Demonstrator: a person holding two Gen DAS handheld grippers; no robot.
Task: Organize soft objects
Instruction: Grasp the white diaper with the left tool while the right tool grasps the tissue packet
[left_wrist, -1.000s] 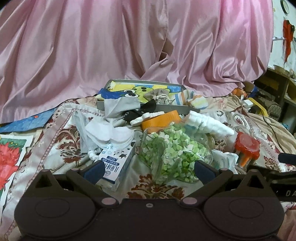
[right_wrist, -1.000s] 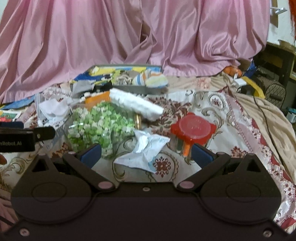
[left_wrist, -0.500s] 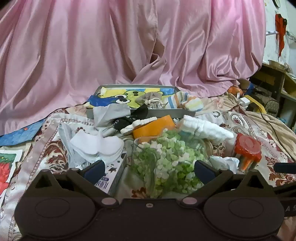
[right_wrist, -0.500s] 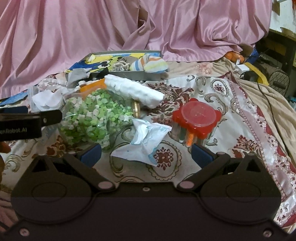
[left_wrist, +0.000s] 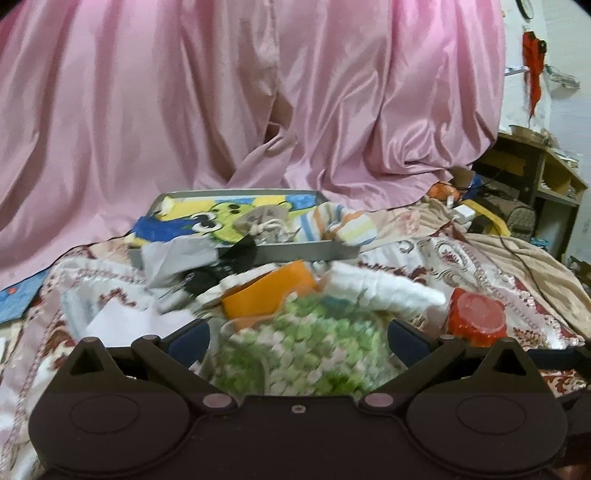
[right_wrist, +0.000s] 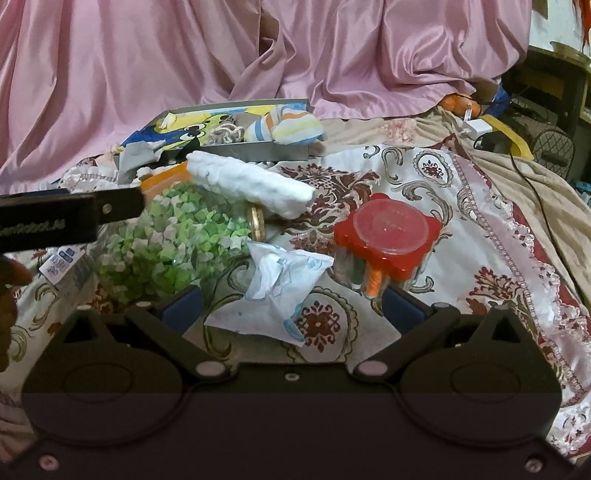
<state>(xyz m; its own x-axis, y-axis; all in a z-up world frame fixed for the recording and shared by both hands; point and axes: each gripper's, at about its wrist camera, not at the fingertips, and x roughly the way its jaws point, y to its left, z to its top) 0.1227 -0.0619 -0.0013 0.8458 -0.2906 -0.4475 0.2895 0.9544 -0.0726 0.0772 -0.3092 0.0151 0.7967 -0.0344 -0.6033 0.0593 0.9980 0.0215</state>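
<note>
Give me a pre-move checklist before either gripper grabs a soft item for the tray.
1. Left gripper jaws open, nothing held: ok.
2. Right gripper jaws open, nothing held: ok.
3. Crumpled tissue packet lies between the right jaws, unobstructed: ok.
4. Bag of green and white pieces centred in front of the left jaws; image blurred, contact: cannot tell.
5. Grey tray has free room: cannot tell, striped sock spills over its edge.
6. Left gripper body crosses the right view near the bag: not ok.

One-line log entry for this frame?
left gripper: open, at bag of green pieces | right gripper: open, over crumpled wrapper | tray: striped sock inside
</note>
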